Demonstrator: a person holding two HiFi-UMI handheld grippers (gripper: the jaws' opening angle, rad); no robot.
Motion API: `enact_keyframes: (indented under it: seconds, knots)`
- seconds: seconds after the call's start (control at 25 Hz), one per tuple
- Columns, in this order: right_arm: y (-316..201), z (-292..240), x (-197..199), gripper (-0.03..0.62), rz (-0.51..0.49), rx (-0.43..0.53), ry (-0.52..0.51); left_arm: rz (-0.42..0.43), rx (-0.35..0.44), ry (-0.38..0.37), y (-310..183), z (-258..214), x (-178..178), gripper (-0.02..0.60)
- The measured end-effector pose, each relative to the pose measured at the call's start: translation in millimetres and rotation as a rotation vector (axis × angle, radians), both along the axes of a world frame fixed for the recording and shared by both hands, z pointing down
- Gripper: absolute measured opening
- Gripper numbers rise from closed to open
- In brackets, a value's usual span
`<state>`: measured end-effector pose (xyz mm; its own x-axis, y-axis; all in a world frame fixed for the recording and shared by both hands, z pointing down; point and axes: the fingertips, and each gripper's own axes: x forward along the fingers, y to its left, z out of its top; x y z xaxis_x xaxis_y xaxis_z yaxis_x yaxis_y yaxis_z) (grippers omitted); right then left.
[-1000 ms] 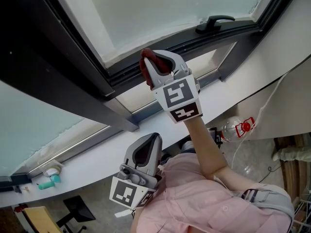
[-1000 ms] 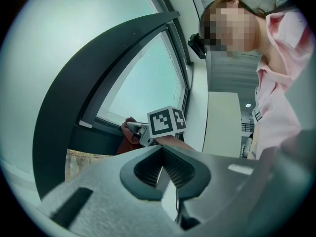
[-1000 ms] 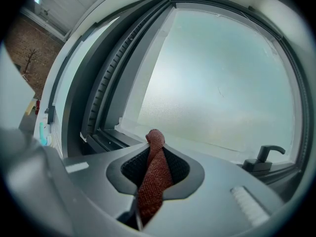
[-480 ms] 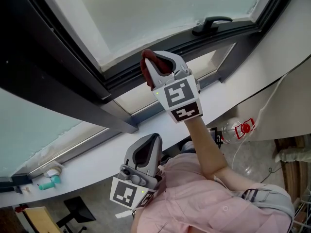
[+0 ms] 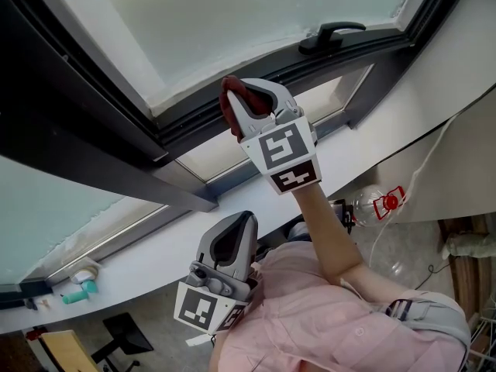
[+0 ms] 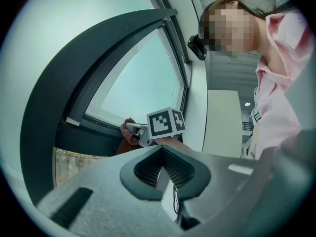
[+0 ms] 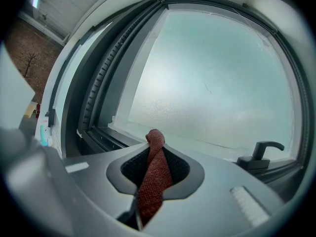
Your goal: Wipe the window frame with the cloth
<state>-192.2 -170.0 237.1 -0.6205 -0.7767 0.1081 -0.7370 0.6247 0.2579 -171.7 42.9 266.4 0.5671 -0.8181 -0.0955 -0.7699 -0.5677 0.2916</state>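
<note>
A rust-red woven cloth (image 7: 154, 179) is pinched in the closed right tongs (image 5: 249, 107) near the dark window frame (image 5: 93, 122). The left tongs (image 6: 167, 174) are held closed and empty.

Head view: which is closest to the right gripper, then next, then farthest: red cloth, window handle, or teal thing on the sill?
1. red cloth, pinched in the right gripper.
2. window handle, upper right.
3. teal thing, far lower left.

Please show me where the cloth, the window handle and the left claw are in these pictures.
cloth (image 7: 154, 174), right gripper view, middle of the red woven strip.
window handle (image 5: 339, 28), head view, on its dark lever.
left claw (image 5: 242, 223), head view, tip of its shut jaws.
</note>
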Motion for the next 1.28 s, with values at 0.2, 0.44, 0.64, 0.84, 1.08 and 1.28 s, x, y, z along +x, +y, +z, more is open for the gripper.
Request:
enact_keyframes:
  seconds: [0.2, 0.44, 0.64, 0.84, 1.08, 1.28]
  knots:
    - [-0.5, 0.4, 1.4, 0.064, -0.013, -0.007, -0.005, -0.004, -0.002, -0.003, -2.3, 0.3, 3.5, -0.002]
    - [-3.0, 0.0, 5.6, 0.064, -0.017, -0.009, -0.004, -0.004, 0.001, -0.002, -4.2, -1.3, 7.9, -0.002]
    - [-5.8, 0.3, 11.2, 0.064, -0.011, -0.009, 0.001, -0.001, 0.006, -0.008, -4.8, -2.8, 12.0, -0.002]
    - [-9.3, 1.0, 18.1, 0.064, -0.003, -0.013, -0.001, -0.008, 0.012, -0.009, -5.9, -3.5, 13.9, -0.002]
    - [-13.0, 0.1, 25.2, 0.064, 0.009, -0.015, -0.004, -0.007, 0.012, -0.010, -7.7, -4.1, 16.8, -0.002]
    - [-16.5, 0.3, 32.4, 0.064, 0.019, -0.014, -0.008, -0.005, 0.012, -0.009, -10.4, -3.2, 20.1, -0.002]
